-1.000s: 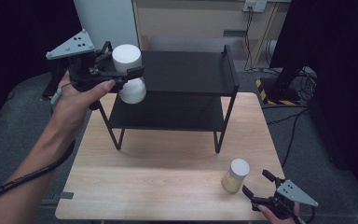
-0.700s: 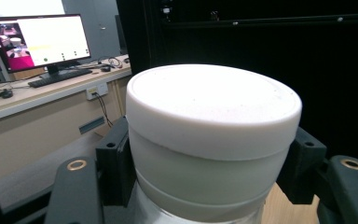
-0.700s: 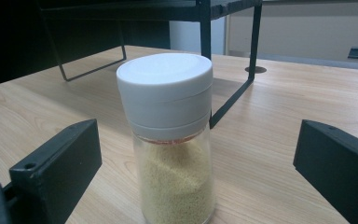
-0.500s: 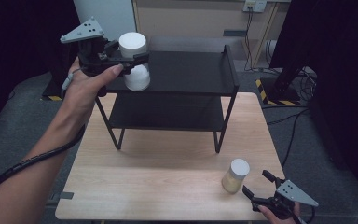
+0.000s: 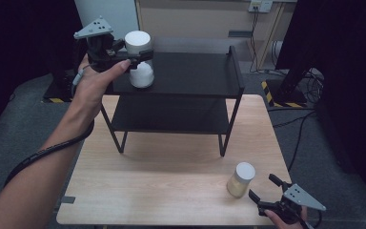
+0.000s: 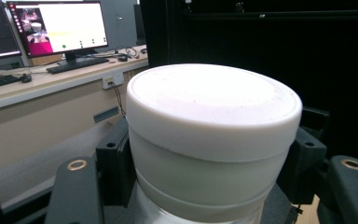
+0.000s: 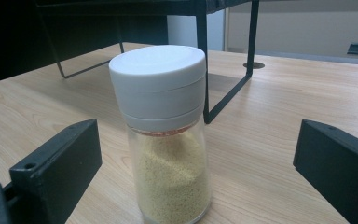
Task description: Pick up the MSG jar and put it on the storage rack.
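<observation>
In the left tool (image 5: 132,56), white-capped jar (image 5: 138,59), clamped upright, pale contents

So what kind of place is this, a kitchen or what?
Likely a lab or recording workspace, not a kitchen: computer monitors on a desk, black curtains, cables on grey carpet around one small table.

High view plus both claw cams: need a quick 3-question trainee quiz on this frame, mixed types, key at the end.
1. True or false: the left claw is shut on the white jar above the top shelf of the black rack.
2. Where does the spice bottle stand?
A. on the rack's lower shelf
B. on the wooden table, in front of the right claw
C. in the left claw
3. Fill in: the right claw's jaws are ____ and do not touch the bottle.

Key: 1 true; 2 B; 3 open.
</observation>
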The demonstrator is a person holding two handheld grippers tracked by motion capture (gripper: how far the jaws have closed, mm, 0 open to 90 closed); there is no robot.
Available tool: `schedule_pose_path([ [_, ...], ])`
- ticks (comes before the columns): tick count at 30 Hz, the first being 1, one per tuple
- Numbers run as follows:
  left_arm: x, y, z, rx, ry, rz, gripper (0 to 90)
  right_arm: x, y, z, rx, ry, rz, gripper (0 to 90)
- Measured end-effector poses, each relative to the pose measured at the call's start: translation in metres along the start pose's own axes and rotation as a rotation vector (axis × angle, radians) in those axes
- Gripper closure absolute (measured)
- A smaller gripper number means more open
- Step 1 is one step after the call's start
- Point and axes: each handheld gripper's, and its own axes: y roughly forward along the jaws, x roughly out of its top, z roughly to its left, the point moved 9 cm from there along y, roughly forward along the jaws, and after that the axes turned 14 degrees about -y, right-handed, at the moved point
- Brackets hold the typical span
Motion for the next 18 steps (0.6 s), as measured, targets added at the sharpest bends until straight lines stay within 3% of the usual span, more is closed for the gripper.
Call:
schedule_pose_path([
  [7,-0.004,0.006,0.007,-0.005,-0.036,-0.021,33.1,-0.002,0.001,-0.001,0.001,0.007,0.001,1.5],
  [13,-0.005,0.000,0.011,-0.006,-0.063,-0.023,33.1,-0.003,0.002,-0.001,0.007,0.008,0.003,1.5],
  [18,-0.004,0.001,0.011,-0.006,-0.057,-0.014,33.0,-0.003,0.002,0.000,0.010,0.010,0.006,1.7],
])
